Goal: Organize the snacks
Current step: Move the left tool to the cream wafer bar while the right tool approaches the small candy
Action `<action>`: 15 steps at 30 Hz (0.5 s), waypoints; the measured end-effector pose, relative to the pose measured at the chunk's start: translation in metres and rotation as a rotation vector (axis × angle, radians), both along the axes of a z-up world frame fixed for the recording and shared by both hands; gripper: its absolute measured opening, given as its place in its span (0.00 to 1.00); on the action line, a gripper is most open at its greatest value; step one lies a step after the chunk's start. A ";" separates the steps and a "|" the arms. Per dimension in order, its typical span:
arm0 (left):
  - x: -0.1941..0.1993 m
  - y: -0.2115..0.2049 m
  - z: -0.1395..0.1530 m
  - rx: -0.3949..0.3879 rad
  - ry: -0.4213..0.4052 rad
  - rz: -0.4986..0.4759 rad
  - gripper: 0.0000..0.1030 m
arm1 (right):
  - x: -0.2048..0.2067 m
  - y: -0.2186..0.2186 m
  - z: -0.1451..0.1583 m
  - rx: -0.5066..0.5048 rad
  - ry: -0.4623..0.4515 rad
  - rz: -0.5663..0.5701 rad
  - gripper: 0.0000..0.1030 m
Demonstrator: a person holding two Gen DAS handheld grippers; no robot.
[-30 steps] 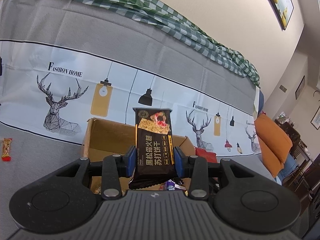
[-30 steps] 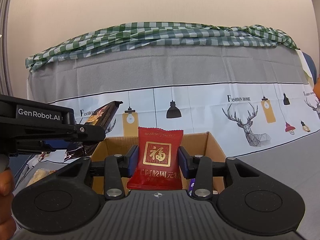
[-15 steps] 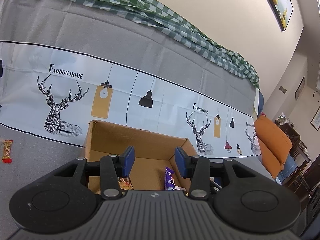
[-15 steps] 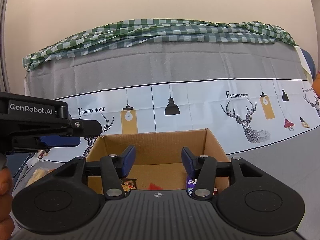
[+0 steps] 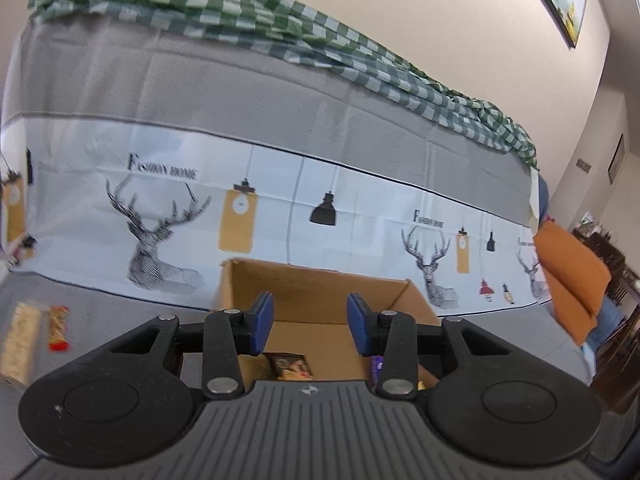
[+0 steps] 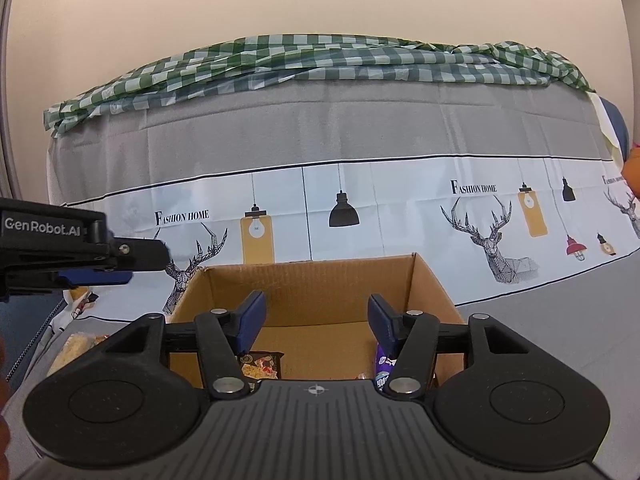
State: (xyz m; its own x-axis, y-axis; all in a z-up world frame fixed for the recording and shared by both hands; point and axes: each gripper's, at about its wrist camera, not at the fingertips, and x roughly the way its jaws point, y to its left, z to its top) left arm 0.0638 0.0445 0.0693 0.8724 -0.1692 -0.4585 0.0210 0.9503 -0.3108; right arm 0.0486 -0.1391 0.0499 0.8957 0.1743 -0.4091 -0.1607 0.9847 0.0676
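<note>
Left hand-held gripper (image 5: 310, 322) closing, right hand-held gripper (image 6: 314, 322) opening, both empty above cardboard box (image 6: 320, 280); snacks inside, seemingly 3

snack packets (image 6: 259, 365) in box (image 6: 312, 276), sofa (image 6: 320, 128) behind

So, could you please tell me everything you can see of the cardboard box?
The cardboard box is plain brown corrugated card, open at the top, with no flaps visible at the rim. It stands upright on the grey cover, close in front of the printed deer cloth. Inside, on its floor, lie a dark cracker packet near the left wall and a purple wrapper near the right; a scrap of red shows between them. Nothing grips the box, and its near wall is hidden behind the devices.
</note>
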 end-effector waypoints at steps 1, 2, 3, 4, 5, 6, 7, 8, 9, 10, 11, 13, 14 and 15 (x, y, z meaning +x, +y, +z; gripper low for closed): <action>-0.004 0.003 0.004 0.024 -0.012 0.006 0.43 | 0.000 0.001 0.000 -0.003 0.000 -0.001 0.57; -0.006 0.006 0.008 0.048 -0.026 0.012 0.43 | -0.001 0.002 -0.001 -0.005 0.002 -0.001 0.57; -0.005 0.009 0.013 0.071 -0.033 0.020 0.43 | 0.000 0.003 -0.001 -0.003 0.007 0.001 0.57; -0.004 0.014 0.017 0.084 -0.028 0.029 0.43 | -0.001 0.003 -0.002 0.002 0.013 0.001 0.57; -0.001 0.020 0.021 0.095 -0.020 0.040 0.43 | -0.001 0.003 -0.002 0.008 0.019 0.002 0.57; 0.001 0.025 0.024 0.111 -0.015 0.042 0.43 | -0.002 0.003 -0.003 0.016 0.025 0.005 0.57; 0.003 0.030 0.025 0.132 -0.015 0.042 0.43 | -0.002 0.003 -0.003 0.023 0.027 0.009 0.57; 0.002 0.036 0.026 0.157 -0.023 0.052 0.43 | -0.003 0.003 -0.002 0.029 0.027 0.013 0.57; 0.001 0.042 0.023 0.179 -0.035 0.073 0.43 | -0.005 0.003 -0.002 0.034 0.023 0.017 0.57; -0.002 0.049 0.017 0.202 -0.047 0.098 0.43 | -0.006 0.004 -0.001 0.037 0.019 0.022 0.57; -0.005 0.057 0.008 0.222 -0.051 0.123 0.43 | -0.007 0.004 -0.001 0.037 0.017 0.026 0.57; -0.001 0.073 -0.020 0.248 0.023 0.168 0.45 | -0.007 0.005 -0.002 0.032 0.020 0.029 0.56; 0.007 0.081 -0.033 0.253 0.104 0.195 0.46 | -0.006 0.005 -0.003 0.033 0.024 0.029 0.56; 0.015 0.092 -0.044 0.242 0.167 0.224 0.49 | -0.006 0.006 -0.004 0.033 0.028 0.028 0.56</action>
